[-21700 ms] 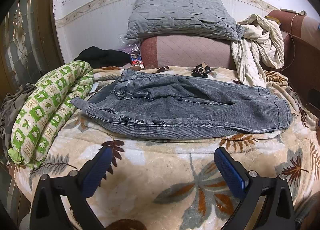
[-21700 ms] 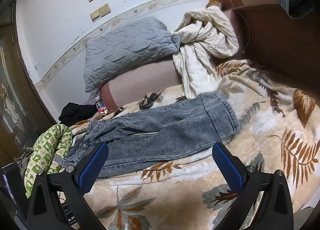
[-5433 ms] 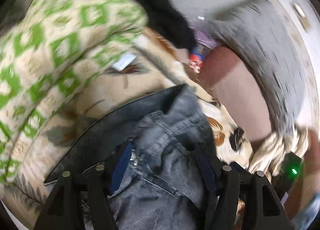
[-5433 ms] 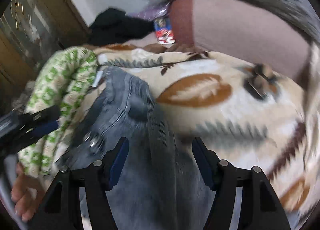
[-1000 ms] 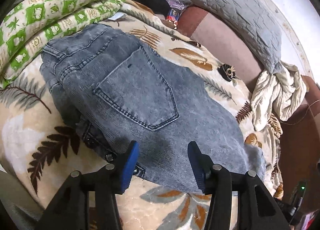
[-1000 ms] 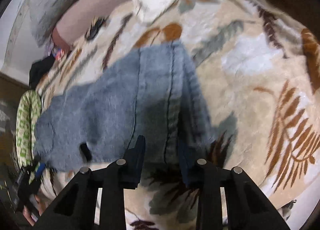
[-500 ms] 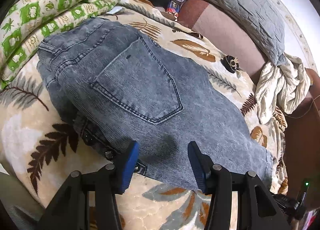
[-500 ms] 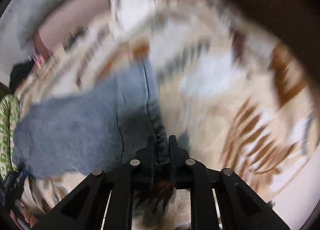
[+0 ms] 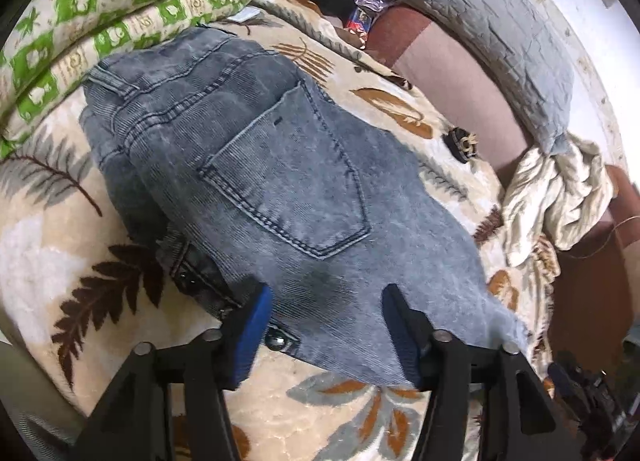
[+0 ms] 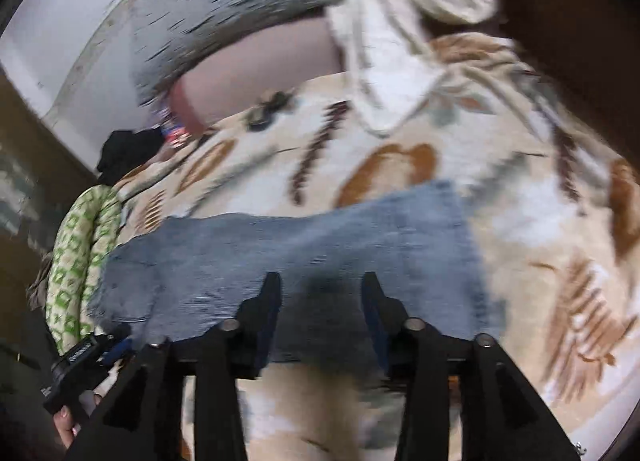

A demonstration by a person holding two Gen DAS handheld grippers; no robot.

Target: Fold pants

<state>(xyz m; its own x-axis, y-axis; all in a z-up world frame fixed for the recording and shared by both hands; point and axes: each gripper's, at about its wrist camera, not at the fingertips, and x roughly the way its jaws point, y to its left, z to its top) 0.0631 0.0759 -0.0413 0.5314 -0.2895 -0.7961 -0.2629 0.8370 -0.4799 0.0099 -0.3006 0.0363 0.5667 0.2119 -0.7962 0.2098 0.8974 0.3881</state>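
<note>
I see the pants [image 9: 280,181] folded on the blanket [image 9: 48,261], back pocket up, waistband toward eleven o'clock beside the green quilt [image 9: 100,1]. My left gripper [image 9: 326,313] hangs over their near edge at six o'clock — its jaws have just been widening, they stand about half open, the cloth lies under the gap and the pads do not press on it. In the blurred right view the pants [image 10: 300,253] stretch from nine to three o'clock; my right gripper [image 10: 320,297] sits above them, jaws just opened to roughly halfway, gripping nothing. The grey pillow [image 9: 500,21] lies at one o'clock.
</note>
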